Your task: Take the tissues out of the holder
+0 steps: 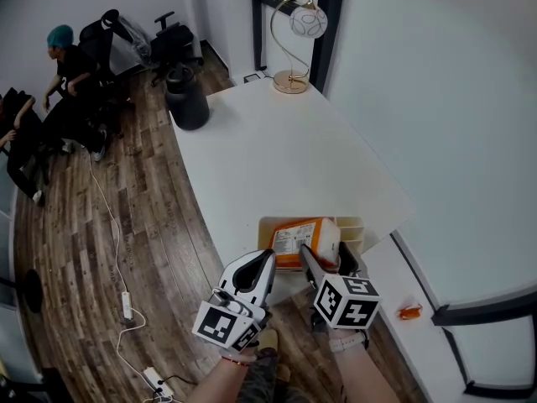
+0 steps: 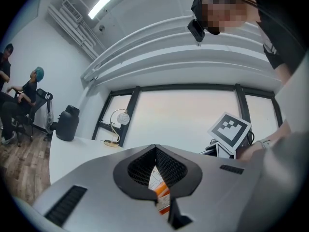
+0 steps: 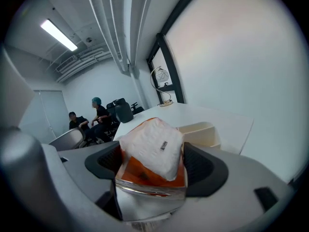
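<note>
An orange and white tissue pack (image 1: 304,240) lies tilted in a beige holder (image 1: 354,224) at the near edge of the white table (image 1: 285,158). My right gripper (image 1: 325,249) stands open wide around the pack's near end. In the right gripper view the pack (image 3: 152,151) fills the space between the black pads (image 3: 205,166), with the holder (image 3: 203,131) behind it. My left gripper (image 1: 266,261) hovers just left of the holder, jaws together. Through its narrow slit (image 2: 155,153) a strip of the pack (image 2: 160,190) shows.
A gold arc lamp (image 1: 295,32) stands at the table's far end. A black canister (image 1: 186,97) sits on the wood floor beside the table. Office chairs and two seated people (image 1: 63,65) are far left. A cable and power strip (image 1: 159,382) lie on the floor. A small orange item (image 1: 409,311) rests on the sill.
</note>
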